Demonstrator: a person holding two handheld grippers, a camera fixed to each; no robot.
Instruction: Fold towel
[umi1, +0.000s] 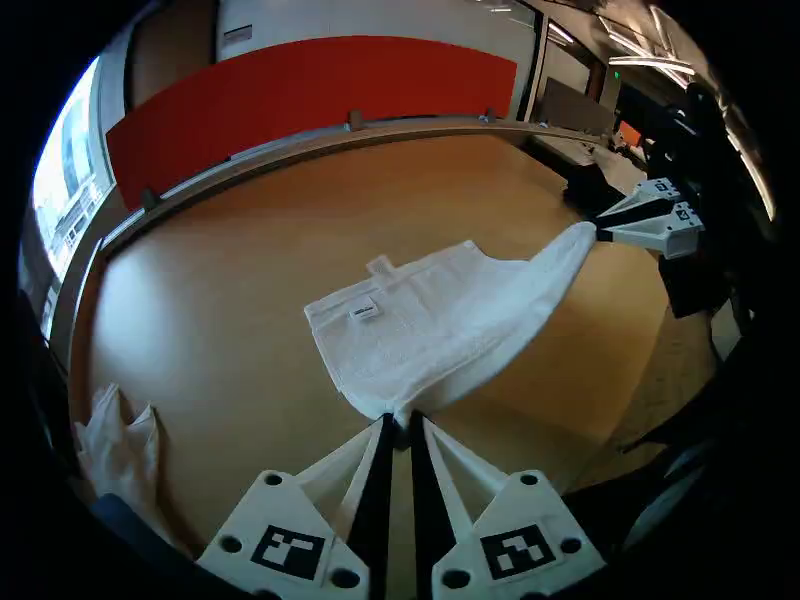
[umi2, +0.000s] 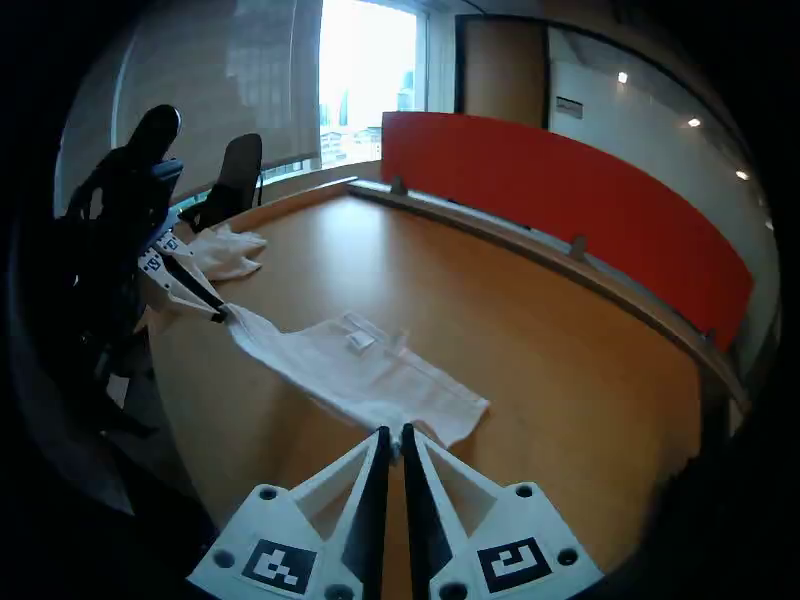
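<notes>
Where widest, wooden worktop (umi1: 230, 290), ending at a raised edge under a long red panel (umi1: 300, 90); in the right gripper view, bright window (umi2: 365, 80) and dark chairs (umi2: 240, 165) beyond its far end. Spread over the near part of the worktop, white towel (umi1: 430, 320), mostly flat in the middle, two opposite corners drawn out to points. At the bottom of the left gripper view, left gripper (umi1: 402, 425), fingers closed together and clamped on the nearest corner, cloth bunched at the tips. Off to that view's right edge, right gripper (umi1: 600, 232), fingers pinched on the other stretched corner, held up a little off the wood. Confirmed in the right gripper view: own fingers nearly touching, towel edge caught between the tips, other gripper gripping the far corner. Near the worktop's edge, well apart from the towel, crumpled white cloth (umi1: 120, 440). On the towel's upper face, small sewn label (umi1: 362, 311); at the hem just beyond it, tiny loop (umi1: 380, 265).
</notes>
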